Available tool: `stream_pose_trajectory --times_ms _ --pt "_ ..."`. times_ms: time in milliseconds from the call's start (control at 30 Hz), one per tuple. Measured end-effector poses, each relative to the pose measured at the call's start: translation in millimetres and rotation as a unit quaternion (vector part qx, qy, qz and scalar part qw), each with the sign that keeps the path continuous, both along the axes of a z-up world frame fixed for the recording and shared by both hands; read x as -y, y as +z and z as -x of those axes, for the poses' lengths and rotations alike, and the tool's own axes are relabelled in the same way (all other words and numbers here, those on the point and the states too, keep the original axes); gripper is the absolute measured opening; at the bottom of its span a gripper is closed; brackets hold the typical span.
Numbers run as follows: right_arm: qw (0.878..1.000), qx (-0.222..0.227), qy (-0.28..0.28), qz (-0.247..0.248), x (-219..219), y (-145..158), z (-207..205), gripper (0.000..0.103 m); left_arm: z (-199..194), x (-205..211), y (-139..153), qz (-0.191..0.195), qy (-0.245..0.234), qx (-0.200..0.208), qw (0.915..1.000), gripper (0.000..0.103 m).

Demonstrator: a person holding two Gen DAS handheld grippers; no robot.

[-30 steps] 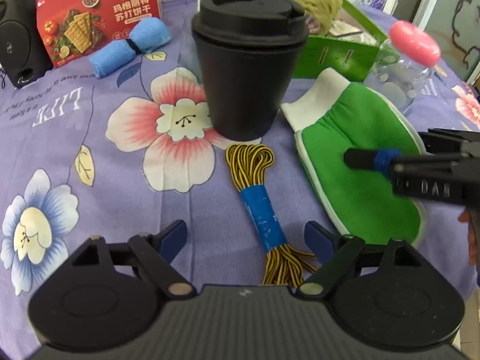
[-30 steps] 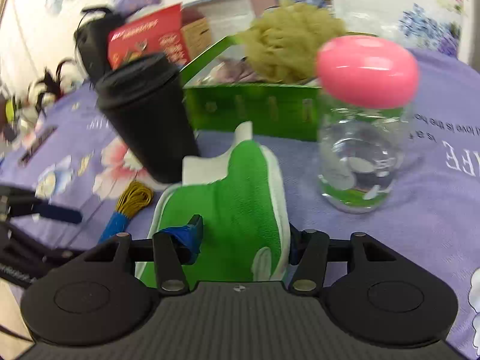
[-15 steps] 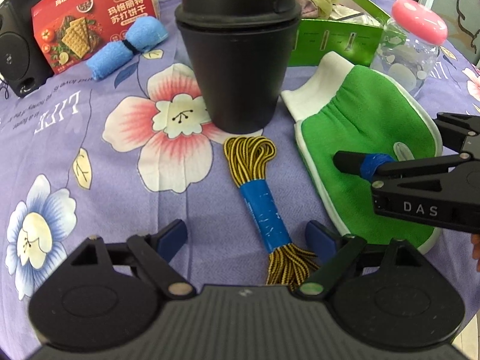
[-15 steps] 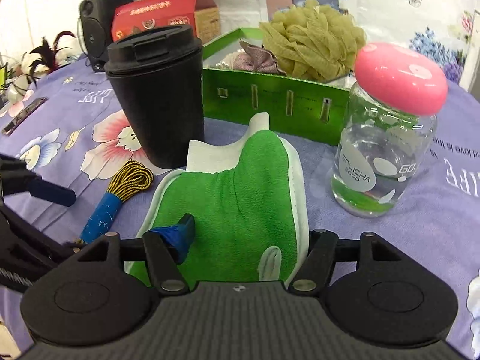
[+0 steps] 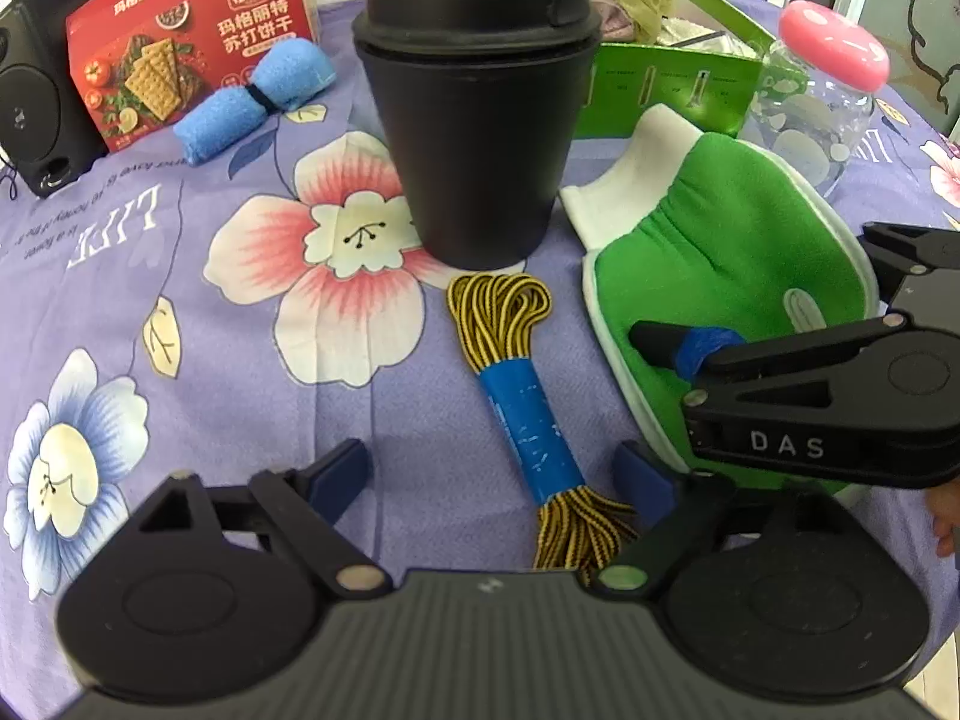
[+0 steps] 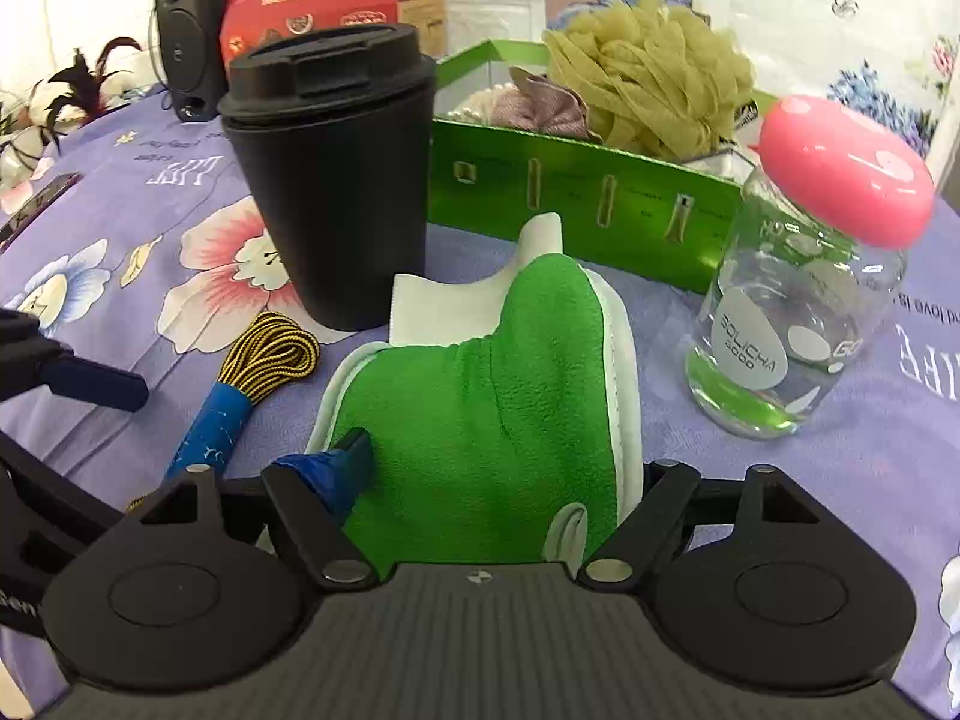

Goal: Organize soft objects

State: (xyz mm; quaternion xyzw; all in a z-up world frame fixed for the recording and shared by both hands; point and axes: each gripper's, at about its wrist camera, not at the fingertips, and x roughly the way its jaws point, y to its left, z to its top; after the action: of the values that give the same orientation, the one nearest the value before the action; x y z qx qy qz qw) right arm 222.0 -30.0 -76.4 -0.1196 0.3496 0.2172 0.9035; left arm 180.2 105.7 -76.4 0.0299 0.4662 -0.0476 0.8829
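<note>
A green bath mitt (image 6: 510, 396) with white trim lies on the purple flowered cloth; it also shows in the left wrist view (image 5: 720, 264). My right gripper (image 6: 498, 468) is open, its fingers on either side of the mitt's near end, which bulges up between them. My left gripper (image 5: 498, 468) is open over a yellow-black cord bundle (image 5: 528, 384) with a blue wrap. A green box (image 6: 576, 192) behind holds an olive mesh sponge (image 6: 648, 72) and a mauve scrunchie (image 6: 540, 108). A rolled blue towel (image 5: 252, 96) lies far left.
A black lidded cup (image 5: 474, 108) stands just behind the cord and mitt. A glass jar with a pink lid (image 6: 804, 276) stands right of the mitt. A red cracker box (image 5: 180, 48) and a black speaker (image 5: 30, 90) stand at the back left.
My right gripper has moved forward onto the mitt's near end, and the mitt now bunches up between its fingers. My left gripper has moved slightly closer to the cord.
</note>
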Motion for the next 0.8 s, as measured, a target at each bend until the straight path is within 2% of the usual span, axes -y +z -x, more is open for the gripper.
stream_pose_trajectory --times_ms 33,67,100,133,167,233,333,433,500,633,700,800 --pt "1.0 0.007 0.008 -0.004 0.5 -0.7 2.2 0.053 2.4 0.0 2.7 0.004 -0.006 0.002 1.0 0.06" --pt "1.0 0.01 0.014 -0.012 1.7 -0.9 4.6 0.041 5.3 -0.4 6.3 0.007 -0.01 0.006 0.9999 0.034" --pt "0.999 0.015 0.023 -0.017 2.6 -0.4 7.8 0.035 8.1 -0.7 9.2 0.009 -0.013 0.005 0.9999 0.018" --pt "0.999 0.019 0.024 -0.019 3.5 1.4 10.6 0.024 10.7 -2.3 11.3 0.011 -0.012 0.004 0.9999 0.012" --pt "0.999 0.021 0.022 -0.027 6.4 3.8 12.2 0.017 13.9 -5.1 12.9 0.018 -0.012 0.004 0.9998 0.012" --pt "0.998 0.009 0.014 -0.063 18.0 8.7 13.9 0.009 21.7 -11.8 16.5 0.037 -0.012 0.005 0.9992 0.012" --pt "0.995 -0.01 0.01 -0.099 32.6 9.2 20.1 0.007 31.9 -18.6 22.3 0.057 -0.01 0.002 0.9983 0.012" --pt "0.991 -0.024 0.015 -0.132 45.8 8.8 36.1 0.007 43.3 -20.2 30.9 0.043 -0.007 0.017 0.9989 0.012" --pt "0.987 -0.036 0.016 -0.156 54.7 6.7 45.6 0.007 46.8 -23.2 35.9 0.048 -0.004 0.018 0.9987 0.012" --pt "0.991 -0.04 0.008 -0.13 55.9 -3.1 54.0 0.01 45.7 -22.4 31.4 0.037 -0.007 0.009 0.9993 0.012" --pt "0.988 -0.043 0.003 -0.148 57.0 -2.0 52.4 0.014 43.2 -22.4 24.1 0.022 0.001 -0.002 0.9998 0.012" --pt "0.99 -0.048 0.0 -0.131 54.3 1.8 48.2 0.018 39.8 -28.7 13.4 0.025 0.007 -0.022 0.9994 0.013"
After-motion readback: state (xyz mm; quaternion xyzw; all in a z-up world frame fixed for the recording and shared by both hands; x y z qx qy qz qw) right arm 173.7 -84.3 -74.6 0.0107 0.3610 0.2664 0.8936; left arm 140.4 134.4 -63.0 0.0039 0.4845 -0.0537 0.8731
